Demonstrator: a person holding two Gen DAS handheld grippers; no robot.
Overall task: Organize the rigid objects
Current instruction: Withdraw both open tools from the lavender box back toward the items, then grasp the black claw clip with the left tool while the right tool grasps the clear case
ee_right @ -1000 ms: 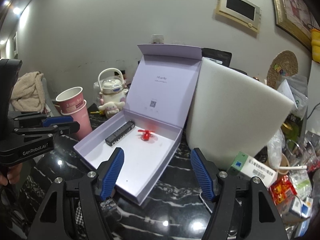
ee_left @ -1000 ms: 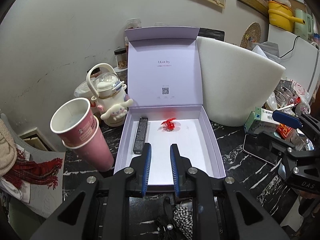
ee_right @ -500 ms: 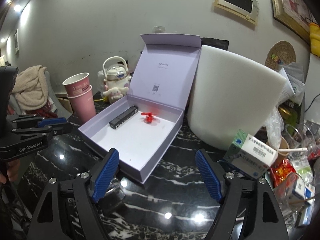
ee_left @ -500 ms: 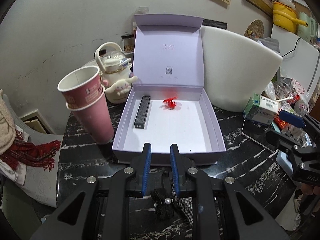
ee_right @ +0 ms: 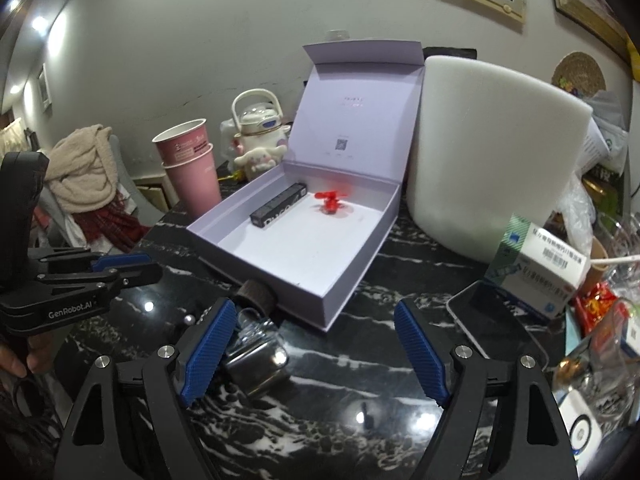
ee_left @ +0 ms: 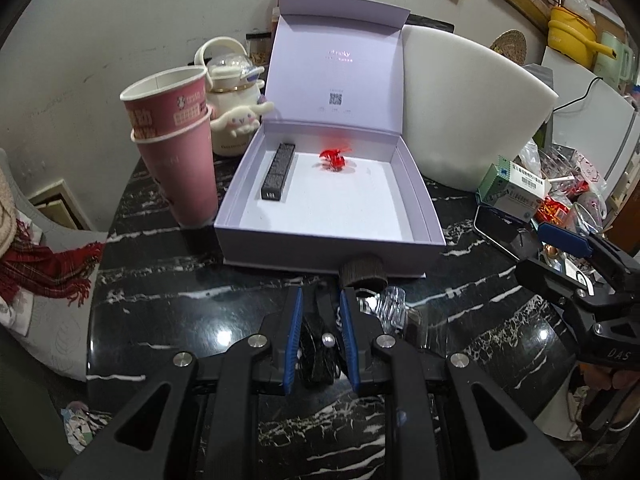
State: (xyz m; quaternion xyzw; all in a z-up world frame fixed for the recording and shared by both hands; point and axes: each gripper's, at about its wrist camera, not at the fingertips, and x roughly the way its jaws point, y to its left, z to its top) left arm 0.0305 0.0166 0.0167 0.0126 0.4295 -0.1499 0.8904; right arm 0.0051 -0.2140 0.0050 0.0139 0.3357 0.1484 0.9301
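Straight ahead of your left gripper the lilac box sits open with its lid propped upright; inside, a long black case lies along the left wall and a small red toy rests toward the back, the two apart. Two stacked pink paper cups stand just left of the box, their insides out of sight. Your left gripper's blue pads are drawn close together around a black hair clip with a pearl bead on the dark marble table; you cannot tell whether they actually pinch it. Just right of them lies a clear glass bottle with a dark cap, beside your right gripper's left pad. Your right gripper is spread wide and holds nothing. Since a second ago, both grippers have pulled back from the box, bringing the clip and bottle into sight.
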